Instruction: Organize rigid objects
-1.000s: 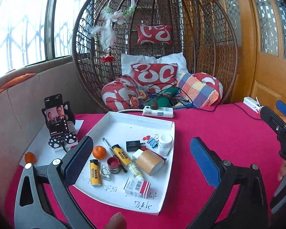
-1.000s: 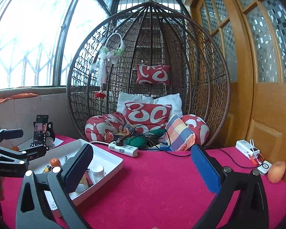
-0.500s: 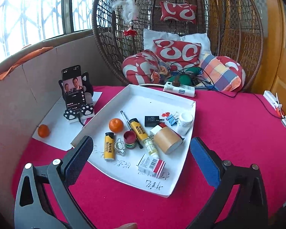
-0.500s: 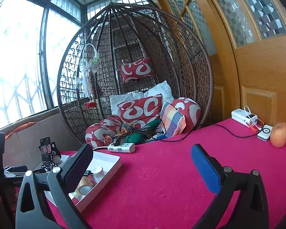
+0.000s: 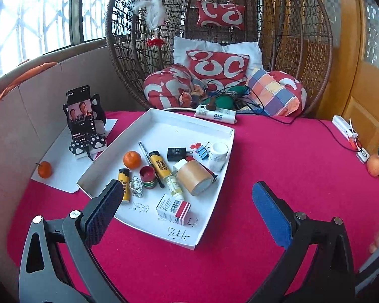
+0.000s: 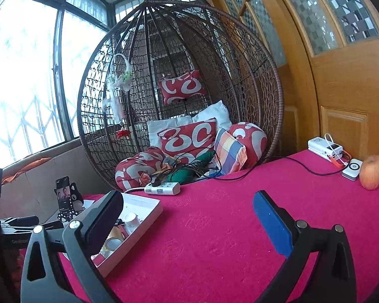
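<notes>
Crimson cloth covers the bench [image 5: 278,156], and the things on it are listed from its left edge to its right. A white sheet [image 5: 63,166] is laid near the left edge, with a small orange [image 5: 44,169] on it and a phone [image 5: 81,112] propped upright in a paw-shaped stand [image 5: 87,146]. A white tray [image 5: 164,128] is set just beside the sheet. Within the tray are seen a second orange [image 5: 132,159], a yellow lighter [image 5: 124,185], a red-capped jar [image 5: 147,176], a yellow tube [image 5: 160,168], a roll of brown tape [image 5: 195,178] on its side, a white bottle [image 5: 217,156] standing upright, and a small carton [image 5: 173,209] near the front edge. A white power strip [image 5: 214,112] is laid at the far edge, behind the tray. An apple [image 6: 371,172] and a white power bank [image 6: 324,147] are found at the right edge.

The left hand-held gripper [image 5: 187,213] is held above the tray's front edge, its jaws spread wide with nothing between them. The right hand-held gripper [image 6: 188,214] is held over bare cloth to the right of the tray, likewise spread wide and holding nothing.
</notes>
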`<state>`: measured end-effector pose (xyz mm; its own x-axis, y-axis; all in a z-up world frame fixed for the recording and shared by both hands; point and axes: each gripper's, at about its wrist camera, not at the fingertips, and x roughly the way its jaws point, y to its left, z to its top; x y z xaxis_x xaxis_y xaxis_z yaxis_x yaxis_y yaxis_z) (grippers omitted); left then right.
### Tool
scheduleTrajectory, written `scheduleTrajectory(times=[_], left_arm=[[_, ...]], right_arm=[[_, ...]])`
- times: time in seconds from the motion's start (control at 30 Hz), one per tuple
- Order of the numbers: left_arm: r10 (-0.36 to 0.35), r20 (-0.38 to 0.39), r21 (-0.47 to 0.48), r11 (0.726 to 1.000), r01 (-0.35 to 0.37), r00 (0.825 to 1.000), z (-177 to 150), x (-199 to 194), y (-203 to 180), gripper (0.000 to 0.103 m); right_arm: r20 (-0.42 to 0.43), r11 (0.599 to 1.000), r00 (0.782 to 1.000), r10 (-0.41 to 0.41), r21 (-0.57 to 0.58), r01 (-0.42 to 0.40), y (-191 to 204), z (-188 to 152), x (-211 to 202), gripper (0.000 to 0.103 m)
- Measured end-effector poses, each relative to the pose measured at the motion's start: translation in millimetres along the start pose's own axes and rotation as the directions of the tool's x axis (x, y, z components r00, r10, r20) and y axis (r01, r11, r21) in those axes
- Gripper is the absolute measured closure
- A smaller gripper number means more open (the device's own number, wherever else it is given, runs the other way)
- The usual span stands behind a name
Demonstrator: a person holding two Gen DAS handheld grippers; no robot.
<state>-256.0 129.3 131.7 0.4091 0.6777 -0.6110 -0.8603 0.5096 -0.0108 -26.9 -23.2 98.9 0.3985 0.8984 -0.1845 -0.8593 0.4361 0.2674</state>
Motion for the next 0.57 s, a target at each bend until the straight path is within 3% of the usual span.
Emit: scheduleTrajectory(times=[0.57], left_arm=[[-0.007, 0.006, 0.009, 1.0, 0.007, 1.0, -3.5, -4.4, -4.6, 0.0]], right_arm=[[-0.016, 1.0, 1.0, 0.003, 0.018, -0.003, -7.2, -4.5, -0.8, 0.0]])
